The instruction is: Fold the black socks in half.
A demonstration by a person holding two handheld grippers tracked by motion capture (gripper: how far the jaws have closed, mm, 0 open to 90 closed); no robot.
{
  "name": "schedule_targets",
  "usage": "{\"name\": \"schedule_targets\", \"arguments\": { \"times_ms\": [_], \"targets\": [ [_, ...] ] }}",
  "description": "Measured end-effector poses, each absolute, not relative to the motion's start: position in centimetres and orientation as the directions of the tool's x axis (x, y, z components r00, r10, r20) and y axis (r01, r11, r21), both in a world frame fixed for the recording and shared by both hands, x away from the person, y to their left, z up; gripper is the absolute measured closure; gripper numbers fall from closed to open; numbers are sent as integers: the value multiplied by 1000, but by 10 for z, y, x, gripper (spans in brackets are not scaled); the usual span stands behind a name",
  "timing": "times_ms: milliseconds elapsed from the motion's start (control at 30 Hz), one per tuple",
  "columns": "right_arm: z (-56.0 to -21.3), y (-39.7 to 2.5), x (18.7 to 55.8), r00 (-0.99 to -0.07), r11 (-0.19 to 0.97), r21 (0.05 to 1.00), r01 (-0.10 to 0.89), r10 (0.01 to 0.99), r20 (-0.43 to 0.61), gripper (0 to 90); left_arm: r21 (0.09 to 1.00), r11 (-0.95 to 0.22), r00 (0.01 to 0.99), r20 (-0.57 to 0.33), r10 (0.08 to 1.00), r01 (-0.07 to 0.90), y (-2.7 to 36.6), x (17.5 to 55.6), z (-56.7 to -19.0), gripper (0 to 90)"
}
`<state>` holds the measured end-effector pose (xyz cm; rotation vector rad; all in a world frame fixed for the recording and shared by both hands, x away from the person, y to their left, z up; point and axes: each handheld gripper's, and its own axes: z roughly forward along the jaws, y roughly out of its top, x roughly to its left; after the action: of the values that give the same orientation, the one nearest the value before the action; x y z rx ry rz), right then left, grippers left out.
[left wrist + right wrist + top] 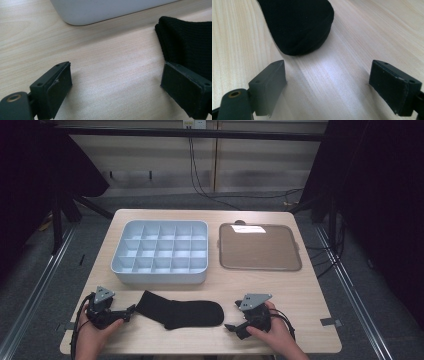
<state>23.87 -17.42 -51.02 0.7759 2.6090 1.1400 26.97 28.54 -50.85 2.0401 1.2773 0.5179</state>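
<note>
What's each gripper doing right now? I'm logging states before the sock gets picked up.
Left gripper: open, holding nothing, at the black sock's cuff end.
Right gripper: open, holding nothing, just short of the sock's toe.

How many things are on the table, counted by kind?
Black sock: 1
Grey divided box: 1
Flat tray: 1
Hand-held gripper: 2, left and right, both open
Total: 5
</note>
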Motion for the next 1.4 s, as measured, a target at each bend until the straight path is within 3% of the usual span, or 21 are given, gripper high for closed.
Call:
{"name": "schedule_targets", "arguments": {
  "times_ms": [267,467,567,700,1067,1400],
  "targets": [
    [-510,-174,239,-844,567,726,388,535,34,134,715,-299,442,-16,897,632,285,270,-508,94],
    [-510,-171,240,-842,566,726,390,538,33,137,731,-239,401,-51,915,640,291,265,-507,162],
    [-510,-168,241,-844,566,728,388,535,34,139,717,-211,369,-69,927,664,294,264,-503,268],
    [-510,-166,241,-845,567,727,387,533,34,143,715,-166,326,-90,941,679,300,261,-494,296],
    [-510,-162,240,-853,570,731,376,522,32,157,643,-180,378,-184,907,744,269,265,-479,349],
    [-510,-161,240,-856,573,730,373,516,32,165,601,-195,390,-212,896,775,261,268,-476,405]
  ]
}}
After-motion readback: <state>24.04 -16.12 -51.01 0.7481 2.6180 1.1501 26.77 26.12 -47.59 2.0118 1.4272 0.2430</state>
